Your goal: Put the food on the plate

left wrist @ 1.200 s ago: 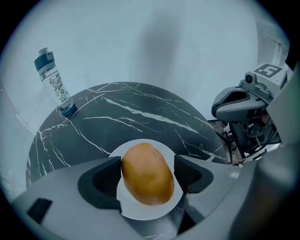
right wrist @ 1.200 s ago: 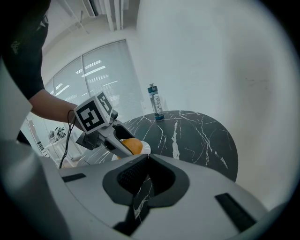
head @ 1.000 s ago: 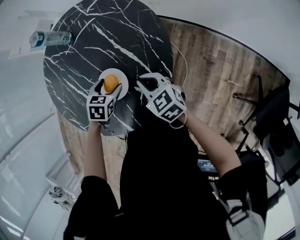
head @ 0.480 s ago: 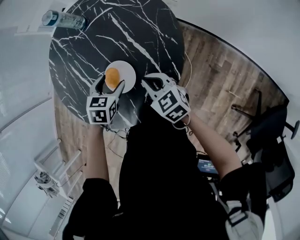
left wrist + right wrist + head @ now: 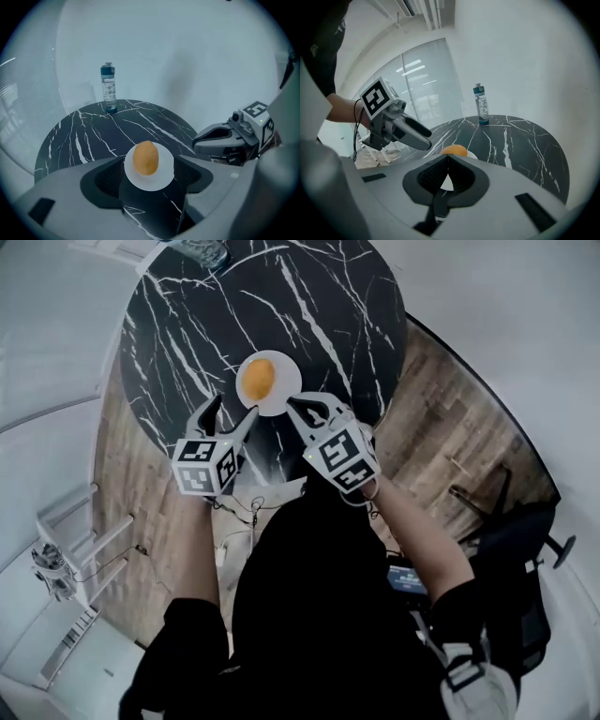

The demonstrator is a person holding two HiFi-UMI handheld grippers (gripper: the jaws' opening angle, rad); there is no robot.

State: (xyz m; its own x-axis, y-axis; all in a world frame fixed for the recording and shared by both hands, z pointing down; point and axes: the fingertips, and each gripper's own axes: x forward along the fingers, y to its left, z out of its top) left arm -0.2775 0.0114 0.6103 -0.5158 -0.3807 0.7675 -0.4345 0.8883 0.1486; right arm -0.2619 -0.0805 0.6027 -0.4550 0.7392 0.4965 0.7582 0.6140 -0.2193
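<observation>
An orange, egg-shaped food item [image 5: 257, 378] lies on a small white plate [image 5: 281, 395] on the round black marble table [image 5: 309, 306]. My left gripper [image 5: 230, 414] hangs just short of the plate, open, with nothing between its jaws. In the left gripper view the food [image 5: 146, 158] and plate [image 5: 159, 180] show through the gap of that gripper [image 5: 149, 176]. My right gripper [image 5: 302, 407] is at the plate's near right, shut and empty. Its tips [image 5: 448, 157] meet in front of the food [image 5: 454, 150].
A clear water bottle [image 5: 108, 89] stands at the table's far edge, also visible as the bottle [image 5: 481, 105] in the right gripper view. Wooden floor [image 5: 441, 427] surrounds the table. A white rack [image 5: 66, 549] stands at the left and a dark chair [image 5: 525, 540] at the right.
My left gripper has drawn back toward the person, away from the food, which stays on the plate. The right gripper keeps its place beside the plate.
</observation>
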